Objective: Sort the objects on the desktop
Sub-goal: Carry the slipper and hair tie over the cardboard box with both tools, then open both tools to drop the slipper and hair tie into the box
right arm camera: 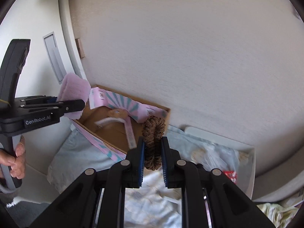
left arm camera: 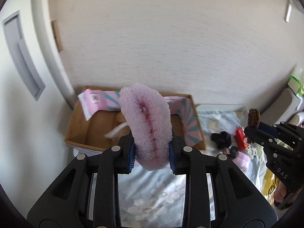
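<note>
My left gripper (left arm camera: 152,154) is shut on a fluffy pink hair band (left arm camera: 147,125), held up in front of an open cardboard box (left arm camera: 79,131) lined in pink and teal. My right gripper (right arm camera: 153,158) is shut on a brown scrunchie (right arm camera: 153,134), held above the bedding near the box's right end (right arm camera: 167,112). The right gripper (left arm camera: 252,131) with the scrunchie (left arm camera: 253,116) shows at the right of the left wrist view. The left gripper (right arm camera: 76,104) with the pink band (right arm camera: 75,89) shows at the left of the right wrist view. A white and pink band (right arm camera: 121,122) lies inside the box.
A black scrunchie (left arm camera: 221,139), a red packet (left arm camera: 240,136) and a small pink item (left arm camera: 241,160) lie on the floral bedding (left arm camera: 152,193) right of the box. A white tray edge (right arm camera: 250,169) lies at the right. A wall stands close behind the box.
</note>
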